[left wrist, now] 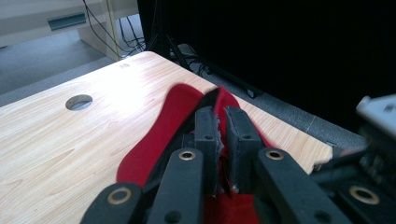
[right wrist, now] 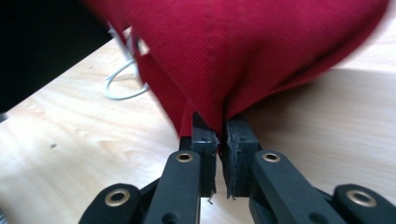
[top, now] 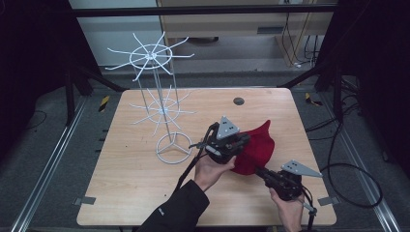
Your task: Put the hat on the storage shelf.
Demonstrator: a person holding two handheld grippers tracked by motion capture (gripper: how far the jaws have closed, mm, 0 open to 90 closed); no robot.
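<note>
Two claws clamp the red cloth (top: 256, 147) on the counter (top: 125, 169): left claw (top: 240, 141) pinches its near edge, right claw (top: 260, 171) its lower hem, beside a white wire rack (top: 162, 113).

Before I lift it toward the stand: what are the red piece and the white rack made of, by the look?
Red piece: soft woven or knit fabric, matte, fine ribbed weave, bunching where the right claw pinches it. White rack: thin wire, likely coated metal, smooth white finish.
</note>
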